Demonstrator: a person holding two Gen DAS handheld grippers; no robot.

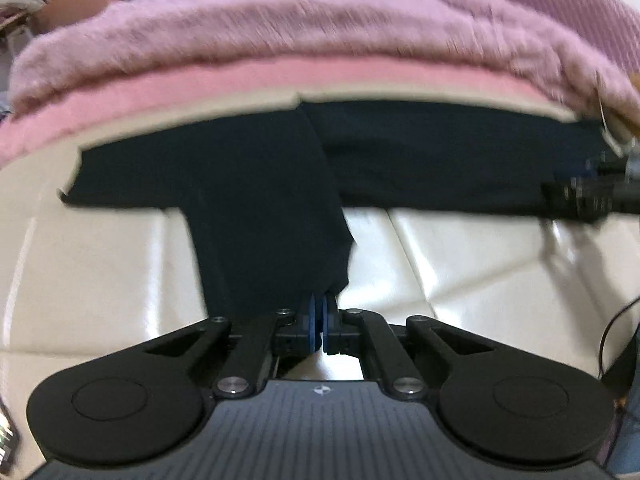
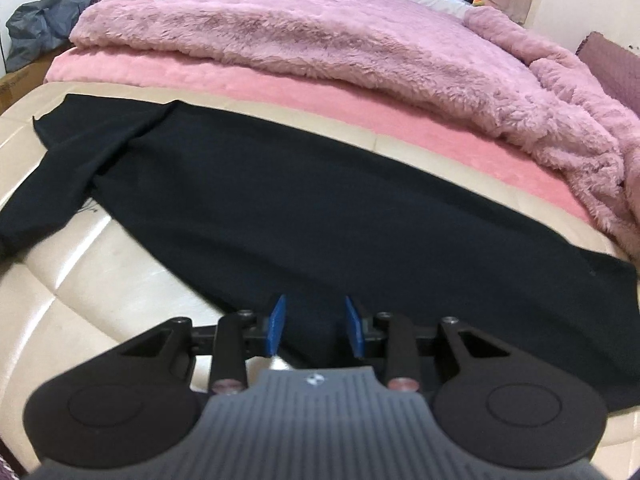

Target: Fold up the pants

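Black pants (image 2: 280, 200) lie spread lengthwise along near edge of cream padded bench (image 2: 100, 280), beside pink blanket (image 2: 320, 104) and fluffy lilac throw (image 2: 320, 32). One leg hangs toward bench's front edge.

Left gripper (image 1: 319, 312): blue pads together, clamped on that leg's hem.

Right gripper (image 2: 316, 324): jaws apart, straddling pants edge, not pinching.

Judgement: fold barely begun; no fold made yet, all still ahead.
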